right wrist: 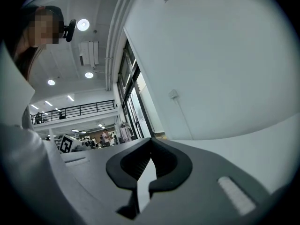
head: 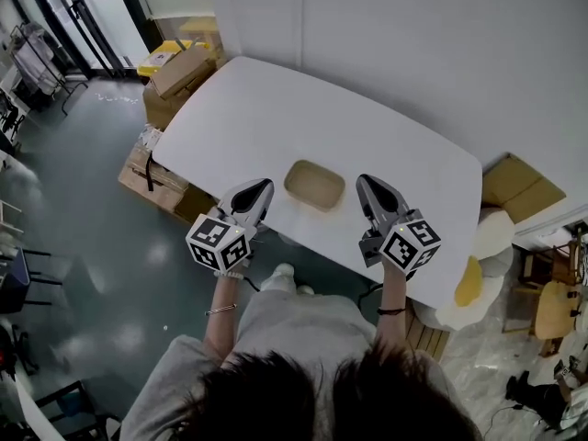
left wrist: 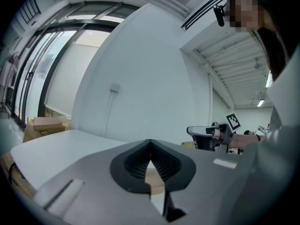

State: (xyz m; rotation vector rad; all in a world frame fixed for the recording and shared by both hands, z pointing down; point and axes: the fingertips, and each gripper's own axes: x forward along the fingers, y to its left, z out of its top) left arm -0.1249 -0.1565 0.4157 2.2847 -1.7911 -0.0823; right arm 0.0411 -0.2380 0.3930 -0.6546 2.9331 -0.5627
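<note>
Left gripper point(head: 261, 189) & right gripper point(head: 367, 185) are both pinched together w/ nothing in them, flanking the tray point(head: 314, 185) near the table point(head: 322, 99) edge. Risk, imo: a closed tip nudges the tray off that edge (it's close). Tray looks empty. Cardboard boxes point(head: 181, 68) beyond: contents hidden.

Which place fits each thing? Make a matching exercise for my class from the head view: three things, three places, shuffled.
1 tan tray
2 cardboard boxes
3 yellow object

A on the floor, left of the white table
B off the table's right end
C on the table, between the left gripper and right gripper

Pairs: 1-C; 2-A; 3-B
</note>
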